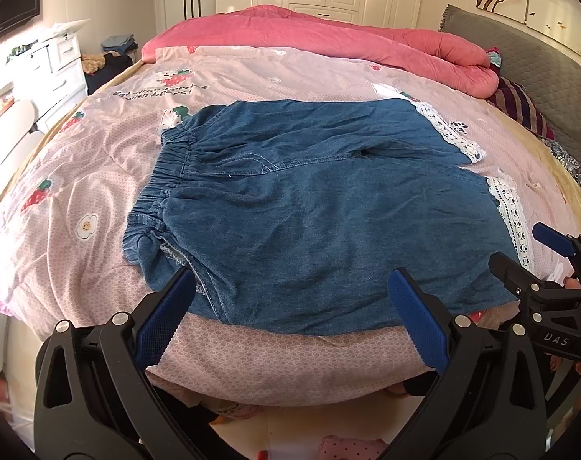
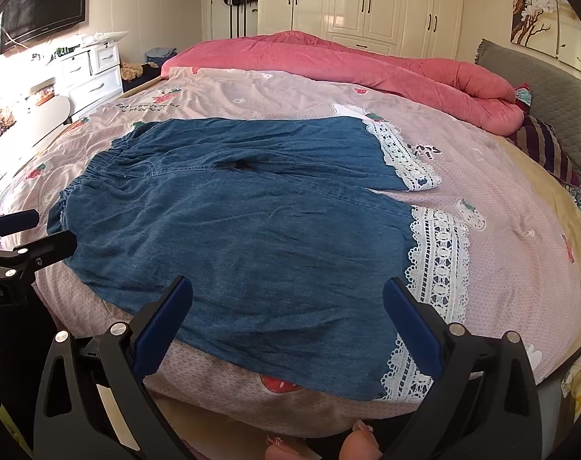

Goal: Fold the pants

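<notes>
Blue denim pants lie spread flat on the pink strawberry-print quilt, elastic waistband to the left, white lace hems to the right. My left gripper hovers open above the near edge of the pants, close to the waistband side, nothing between its blue pads. My right gripper is open too, over the near leg beside the lace hem. Each gripper also shows in the other's view: the right gripper at the right edge, the left gripper at the left edge.
A rolled pink duvet lies across the far side of the bed. A grey headboard and striped cushion are at the right. White drawers and a wall TV stand left; wardrobes behind.
</notes>
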`<action>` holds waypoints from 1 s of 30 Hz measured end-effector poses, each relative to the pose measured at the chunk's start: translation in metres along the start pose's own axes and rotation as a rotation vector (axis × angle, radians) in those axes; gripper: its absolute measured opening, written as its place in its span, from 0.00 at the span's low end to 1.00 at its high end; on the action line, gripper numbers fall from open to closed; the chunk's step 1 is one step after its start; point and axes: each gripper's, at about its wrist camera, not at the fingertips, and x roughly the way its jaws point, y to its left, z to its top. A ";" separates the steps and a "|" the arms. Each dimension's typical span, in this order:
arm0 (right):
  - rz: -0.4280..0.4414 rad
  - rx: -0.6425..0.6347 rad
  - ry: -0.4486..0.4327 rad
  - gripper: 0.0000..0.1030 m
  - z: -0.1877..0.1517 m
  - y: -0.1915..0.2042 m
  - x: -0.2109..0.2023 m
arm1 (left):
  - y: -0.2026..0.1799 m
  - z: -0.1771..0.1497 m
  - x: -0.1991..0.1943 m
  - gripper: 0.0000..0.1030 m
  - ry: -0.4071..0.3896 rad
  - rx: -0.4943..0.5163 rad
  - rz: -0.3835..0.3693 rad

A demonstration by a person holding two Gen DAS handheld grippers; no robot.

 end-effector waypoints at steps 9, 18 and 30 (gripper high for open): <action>0.008 -0.002 0.006 0.96 0.004 0.002 0.006 | 0.004 0.002 0.005 0.92 0.007 -0.008 0.002; 0.031 -0.033 0.024 0.96 0.021 0.002 0.025 | 0.013 0.011 0.020 0.92 0.017 -0.010 -0.007; 0.191 -0.087 0.075 0.96 0.085 0.010 0.080 | 0.083 0.074 0.056 0.92 -0.004 -0.095 0.030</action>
